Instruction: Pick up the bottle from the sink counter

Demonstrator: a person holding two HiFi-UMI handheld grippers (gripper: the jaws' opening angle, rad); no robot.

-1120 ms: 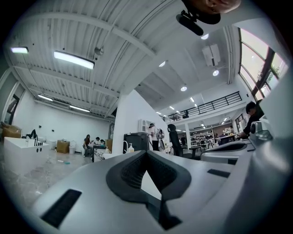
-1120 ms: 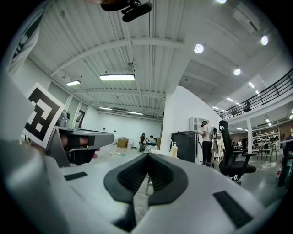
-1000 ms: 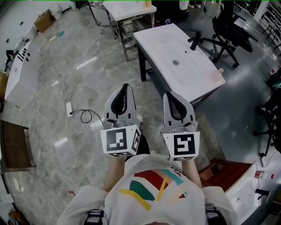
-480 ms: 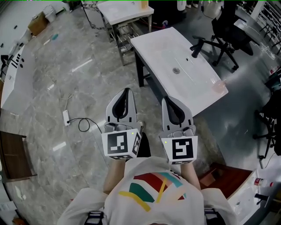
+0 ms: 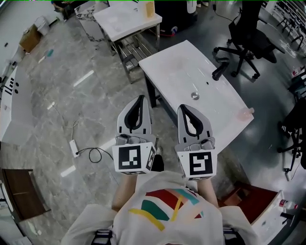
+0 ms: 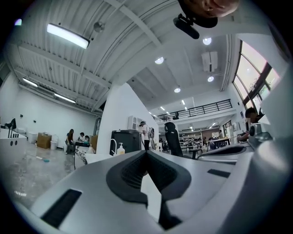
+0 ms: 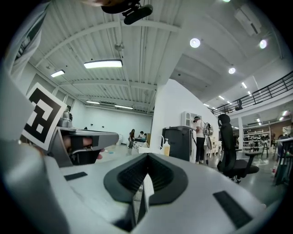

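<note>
Both hand-held grippers are out in front of the person, side by side, pointing level toward the white bench (image 5: pixel 174 67) with the sink in it. The left hand-held gripper (image 5: pixel 139 98) has its jaws pressed together with nothing in them; its own view shows the dark pads meeting at the tip (image 6: pixel 146 153). Same deal with the right hand-held gripper (image 5: pixel 183 108): jaws together, nothing between them (image 7: pixel 147 156).

The bottle (image 5: pixel 247 113) is a small pale pinkish thing, too tiny in the head view to make out much more. It stands on the bench at the corner off to the right of the right hand-held gripper and a bit ahead of it, well apart from both tips. Neither gripper is touching it, or the bench.

Ahead of the right hand-held gripper there's the round drain (image 5: pixel 194 95), and further on to the right a black faucet (image 5: pixel 220 72). Straight beyond the left hand-held gripper, past the bench, is a smaller table (image 5: pixel 125 21) with a yellowish pump bottle (image 5: pixel 149 8) on it. A black office chair (image 5: pixel 245 36) sits beyond the bench on the right. On the floor left of the left hand-held gripper lies a power strip (image 5: pixel 74 148) with its cable.
</note>
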